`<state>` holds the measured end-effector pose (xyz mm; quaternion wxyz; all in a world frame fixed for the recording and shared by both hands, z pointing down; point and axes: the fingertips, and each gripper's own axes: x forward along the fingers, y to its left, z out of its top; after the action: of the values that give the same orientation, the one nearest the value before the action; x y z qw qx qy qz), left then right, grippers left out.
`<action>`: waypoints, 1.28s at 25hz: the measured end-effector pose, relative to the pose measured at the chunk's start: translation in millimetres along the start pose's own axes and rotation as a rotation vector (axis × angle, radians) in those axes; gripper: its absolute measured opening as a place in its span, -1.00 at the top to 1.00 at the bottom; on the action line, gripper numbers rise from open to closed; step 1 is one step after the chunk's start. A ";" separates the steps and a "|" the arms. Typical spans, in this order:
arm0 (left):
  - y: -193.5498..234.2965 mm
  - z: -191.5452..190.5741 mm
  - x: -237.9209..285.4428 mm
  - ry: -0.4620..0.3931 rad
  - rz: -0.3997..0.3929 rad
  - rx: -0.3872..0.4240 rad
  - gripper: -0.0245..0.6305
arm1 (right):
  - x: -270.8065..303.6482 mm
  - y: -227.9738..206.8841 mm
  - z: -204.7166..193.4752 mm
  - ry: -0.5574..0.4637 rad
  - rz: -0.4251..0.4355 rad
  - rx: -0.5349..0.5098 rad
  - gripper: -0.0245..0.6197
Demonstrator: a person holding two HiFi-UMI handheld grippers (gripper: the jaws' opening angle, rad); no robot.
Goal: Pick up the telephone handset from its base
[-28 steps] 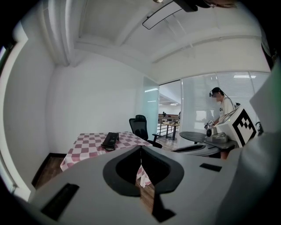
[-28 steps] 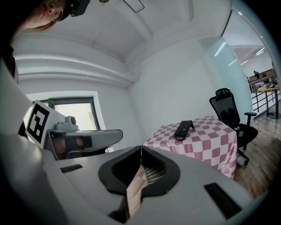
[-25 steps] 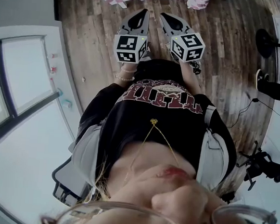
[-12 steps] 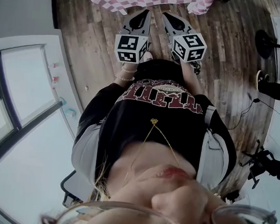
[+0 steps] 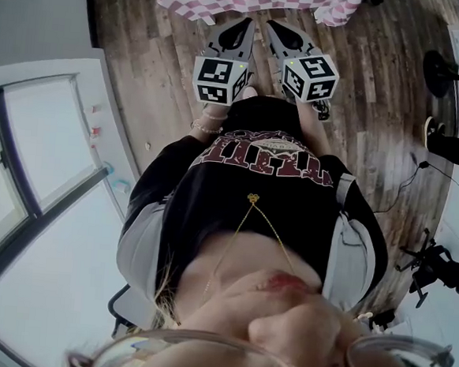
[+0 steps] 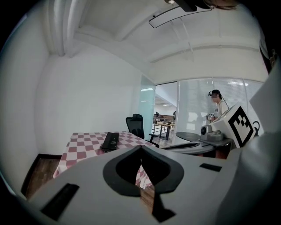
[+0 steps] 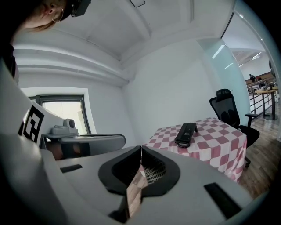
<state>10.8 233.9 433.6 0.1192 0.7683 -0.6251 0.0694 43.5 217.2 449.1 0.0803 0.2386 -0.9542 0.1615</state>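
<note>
Lying on checked tablecloth (image 7: 215,147): slim black telephone (image 7: 186,132).

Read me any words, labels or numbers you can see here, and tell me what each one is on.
Shirt print: large pale letters, upside down and blurred, unreadable.
Marker cubes on left tongs and right tongs: black-and-white square patterns, no words.
Telephone: no label legible.
</note>
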 end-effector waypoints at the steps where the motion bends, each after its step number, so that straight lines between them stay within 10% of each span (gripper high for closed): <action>1: 2.1 -0.1 0.3 0.000 0.000 -0.002 0.89 | 1.2 0.1 0.0 -0.001 -0.002 0.005 0.86; 32: 41.6 44.0 96.6 -0.009 0.019 -0.026 0.89 | 69.5 -74.7 54.5 0.013 0.049 0.013 0.86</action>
<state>-11.4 122.9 419.9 0.1258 0.7610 -0.6338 0.0588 14.6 106.1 434.3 0.0812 0.2143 -0.9582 0.1712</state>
